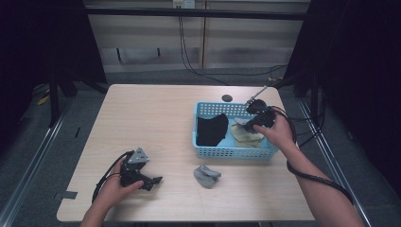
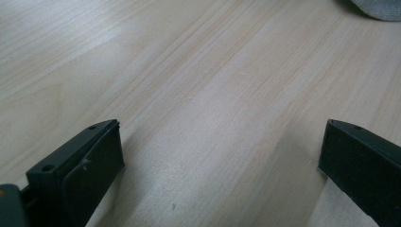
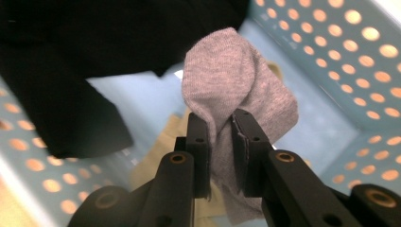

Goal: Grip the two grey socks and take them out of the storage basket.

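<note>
Right gripper view showed the right gripper (image 3: 220, 137) with its fingers (image 3: 197, 142) pinching a grey sock (image 3: 236, 80), hanging over the blue basket (image 3: 331, 71), above a tan cloth (image 3: 156, 156) and beside a black garment (image 3: 71, 71). Another grey sock (image 1: 206, 175) lay on the worktop (image 1: 156, 123), nearer the left gripper (image 1: 152, 180), whose fingers were spread and empty.
</note>
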A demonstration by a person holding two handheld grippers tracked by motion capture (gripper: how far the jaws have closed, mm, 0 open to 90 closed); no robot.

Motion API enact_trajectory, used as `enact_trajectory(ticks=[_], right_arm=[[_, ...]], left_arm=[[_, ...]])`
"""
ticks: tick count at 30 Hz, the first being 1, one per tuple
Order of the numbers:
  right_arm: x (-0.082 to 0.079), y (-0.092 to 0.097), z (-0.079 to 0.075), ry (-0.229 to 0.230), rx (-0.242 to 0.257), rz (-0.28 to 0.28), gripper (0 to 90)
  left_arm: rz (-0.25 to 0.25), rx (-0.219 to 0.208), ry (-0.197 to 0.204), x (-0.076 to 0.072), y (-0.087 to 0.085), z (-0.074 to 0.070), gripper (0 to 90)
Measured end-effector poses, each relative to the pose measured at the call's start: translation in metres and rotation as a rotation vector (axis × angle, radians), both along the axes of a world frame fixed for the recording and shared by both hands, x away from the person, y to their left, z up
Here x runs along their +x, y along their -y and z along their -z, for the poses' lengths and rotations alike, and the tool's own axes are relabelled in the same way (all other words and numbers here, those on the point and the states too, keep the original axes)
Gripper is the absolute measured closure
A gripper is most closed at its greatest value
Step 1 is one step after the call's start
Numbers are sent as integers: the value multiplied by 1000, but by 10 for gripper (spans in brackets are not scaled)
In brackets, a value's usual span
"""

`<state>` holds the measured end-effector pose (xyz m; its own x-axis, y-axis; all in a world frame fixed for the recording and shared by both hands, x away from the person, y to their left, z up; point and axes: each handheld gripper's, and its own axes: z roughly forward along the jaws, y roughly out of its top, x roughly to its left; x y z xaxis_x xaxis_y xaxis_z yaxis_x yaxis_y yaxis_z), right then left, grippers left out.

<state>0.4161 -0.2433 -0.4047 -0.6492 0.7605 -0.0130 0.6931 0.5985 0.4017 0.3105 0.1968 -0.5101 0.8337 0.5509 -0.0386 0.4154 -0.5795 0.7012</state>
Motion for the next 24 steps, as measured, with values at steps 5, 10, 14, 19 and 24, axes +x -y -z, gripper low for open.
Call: enact_trajectory(ticks=[5,10,14,19,24], right_arm=[[-6,-8,-8,9,15,-38,782],[-11,-13,-11,2,11,-63,783],[-15,-16,-14,1,12,-81,783],[-19,-21,-17,0,22,-99,783],[-24,-26,-22,6,26,-131,783]], left_arm=[[4,7,5,0,0,0,0],[4,8,5,0,0,0,0],[4,7,5,0,0,0,0],[2,3,4,0,0,0,0],[2,4,4,0,0,0,0]])
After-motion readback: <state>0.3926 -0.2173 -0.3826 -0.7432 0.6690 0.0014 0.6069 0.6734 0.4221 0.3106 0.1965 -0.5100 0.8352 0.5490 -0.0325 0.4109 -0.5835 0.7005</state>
